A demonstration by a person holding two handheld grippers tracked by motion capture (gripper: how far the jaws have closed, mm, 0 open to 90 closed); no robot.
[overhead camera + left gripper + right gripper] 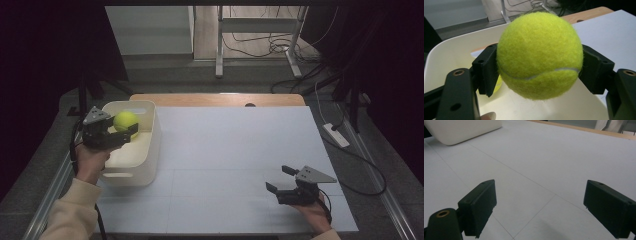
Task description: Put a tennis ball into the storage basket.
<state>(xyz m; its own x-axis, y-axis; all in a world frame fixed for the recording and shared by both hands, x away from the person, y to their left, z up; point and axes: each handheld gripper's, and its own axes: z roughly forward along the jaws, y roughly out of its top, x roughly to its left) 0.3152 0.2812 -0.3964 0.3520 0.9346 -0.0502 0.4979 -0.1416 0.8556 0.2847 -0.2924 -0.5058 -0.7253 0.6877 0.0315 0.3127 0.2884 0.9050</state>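
Note:
A yellow-green tennis ball [125, 120] hangs over the white plastic bin [149, 150] at the table's left side, and my left gripper [122, 125] is shut on it. The left gripper view has the ball [540, 55] pressed between the two black pads [485, 72], with the bin's pale inside [454, 50] behind and below it. Under the left pad a sliver of something yellow [498, 85] lies in the bin, mostly hidden. My right gripper [279, 178] rests low at the table's front right, open, with nothing between its jaws [544, 207].
A white mat [230, 150] covers the table, with a wooden strip [220, 99] at its far edge. The bin's corner [461, 130] sits far off in the right gripper view. Desk legs and cables [260, 45] stand on the floor beyond the table.

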